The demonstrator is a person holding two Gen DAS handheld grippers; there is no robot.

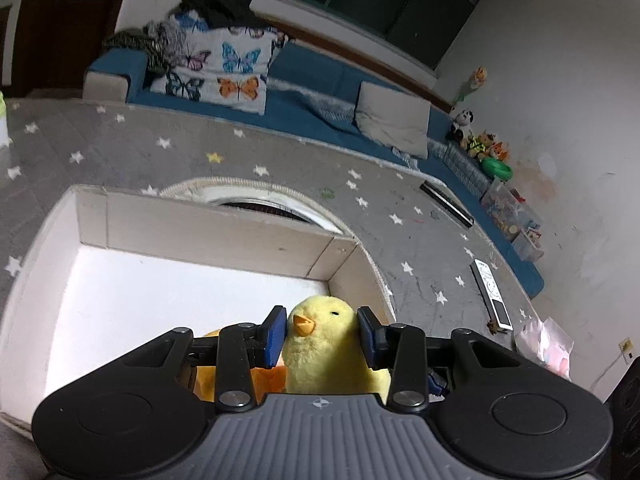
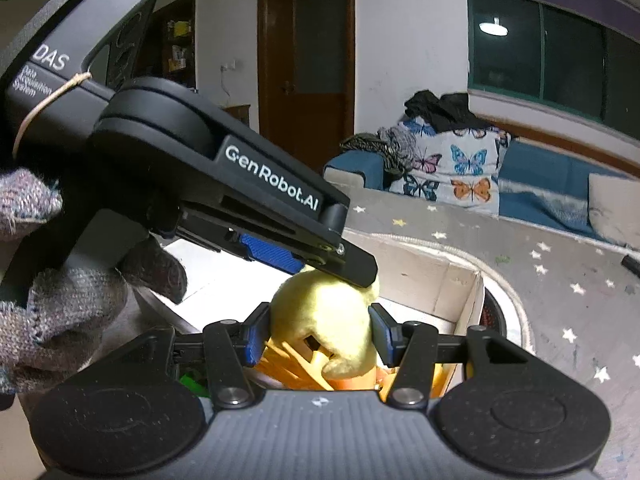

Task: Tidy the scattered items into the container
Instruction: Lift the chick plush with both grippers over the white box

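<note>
A yellow plush chick (image 1: pixel 326 344) with an orange beak sits between the blue pads of my left gripper (image 1: pixel 323 336), which is shut on it over the near right corner of the white cardboard box (image 1: pixel 208 232). In the right wrist view the same chick (image 2: pixel 324 320) hangs under the left gripper's finger and between the pads of my right gripper (image 2: pixel 318 334). The right pads look close to its sides; contact is unclear. Orange items (image 2: pixel 296 364) lie below it in the box (image 2: pixel 448 284).
The box stands on a grey star-patterned mat (image 1: pixel 280 160). A white remote (image 1: pixel 492 294) and a pink bag (image 1: pixel 546 342) lie on the mat to the right. A blue sofa (image 1: pixel 312 80) with cushions and toys runs along the wall.
</note>
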